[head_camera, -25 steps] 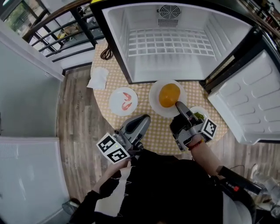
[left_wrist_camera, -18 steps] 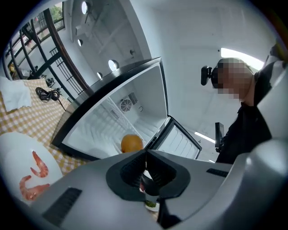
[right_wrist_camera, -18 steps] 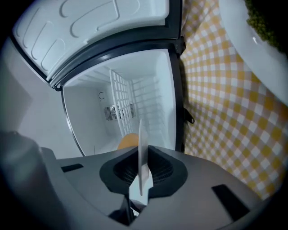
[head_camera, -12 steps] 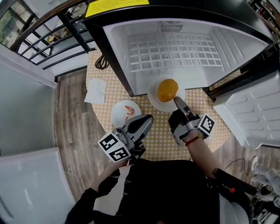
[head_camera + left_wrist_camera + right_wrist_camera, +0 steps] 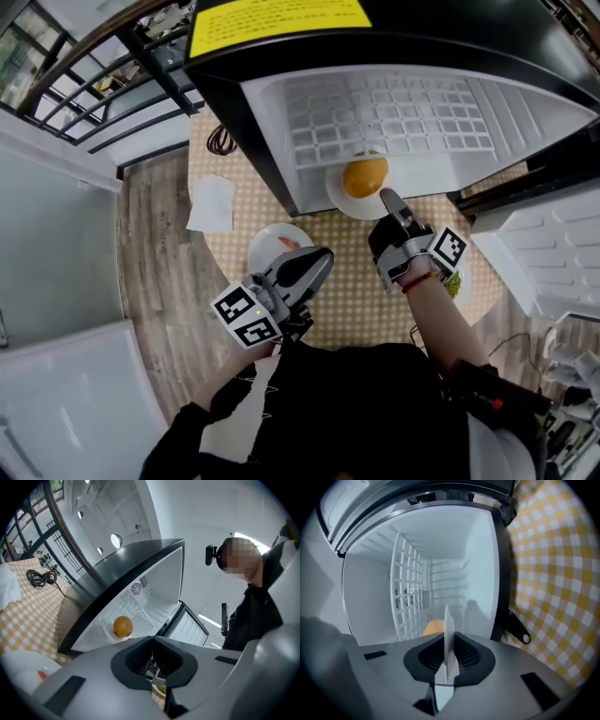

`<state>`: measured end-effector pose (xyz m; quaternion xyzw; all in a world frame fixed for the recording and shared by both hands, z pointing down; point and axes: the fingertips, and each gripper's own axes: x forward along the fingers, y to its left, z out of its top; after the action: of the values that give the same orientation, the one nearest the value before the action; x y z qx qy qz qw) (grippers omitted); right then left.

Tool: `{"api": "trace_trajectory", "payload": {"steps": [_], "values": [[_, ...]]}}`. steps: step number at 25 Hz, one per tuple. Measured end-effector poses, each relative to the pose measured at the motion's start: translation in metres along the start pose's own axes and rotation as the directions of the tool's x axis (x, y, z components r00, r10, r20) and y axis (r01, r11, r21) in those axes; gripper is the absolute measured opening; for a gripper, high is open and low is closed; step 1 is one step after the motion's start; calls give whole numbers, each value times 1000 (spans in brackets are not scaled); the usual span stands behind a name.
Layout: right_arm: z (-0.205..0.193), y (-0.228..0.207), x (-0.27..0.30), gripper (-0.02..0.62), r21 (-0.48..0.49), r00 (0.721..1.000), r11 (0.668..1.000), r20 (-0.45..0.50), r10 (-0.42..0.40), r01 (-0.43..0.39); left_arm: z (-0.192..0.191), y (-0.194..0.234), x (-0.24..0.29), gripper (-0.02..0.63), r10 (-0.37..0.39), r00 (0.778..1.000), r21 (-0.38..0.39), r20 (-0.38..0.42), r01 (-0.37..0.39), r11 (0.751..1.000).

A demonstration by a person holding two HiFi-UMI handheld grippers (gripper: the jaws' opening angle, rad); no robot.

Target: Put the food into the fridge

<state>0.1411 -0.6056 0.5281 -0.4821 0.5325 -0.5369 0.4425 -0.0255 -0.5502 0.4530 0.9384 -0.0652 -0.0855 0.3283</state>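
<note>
An orange lies on a white plate at the mouth of the open fridge, partly inside it. My right gripper is shut on the plate's near rim. In the right gripper view that rim stands edge-on between the jaws, with the orange behind it. My left gripper is shut and holds nothing; it hovers beside a white plate with shrimp. A dish of green food is half hidden behind my right wrist.
The fridge's door hangs open at the right. A round table with a yellow checked cloth carries the fridge, a white napkin and a black cable. A railing stands at the upper left.
My right gripper has pushed the plate with the orange forward, from the table in front of the fridge into its opening. The left gripper has moved forward too, still shut.
</note>
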Motion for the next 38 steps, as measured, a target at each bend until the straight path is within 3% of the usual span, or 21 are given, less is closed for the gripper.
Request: {"api": "trace_trajectory", "payload": {"steps": [6,11,22,29,34,38], "values": [[2,-7,15,34,-10,999,999,4,-33,33,3,10,-5,15,-3,1000,-1,-12,3,1000],[1,-15,25,34,-4,994,994,0,-108,108,10,14,1,15,-29,999,22,-37,30,999],[4,-22,43,34,5,977,977,1,-211,211,20,22,-3,15,-15,1000,12,-5,15,1000],[8,-21,54,32,-113,952,947,-19,-304,300,22,21,-3,15,-22,1000,10,-2,22,1000],[9,-20,61,32,-227,929,909,-34,-367,351,24,20,-3,15,-23,1000,7,6,23,1000],[9,-18,68,32,-345,909,859,-33,-415,379,23,20,-4,15,-23,1000,5,6,23,1000]]}}
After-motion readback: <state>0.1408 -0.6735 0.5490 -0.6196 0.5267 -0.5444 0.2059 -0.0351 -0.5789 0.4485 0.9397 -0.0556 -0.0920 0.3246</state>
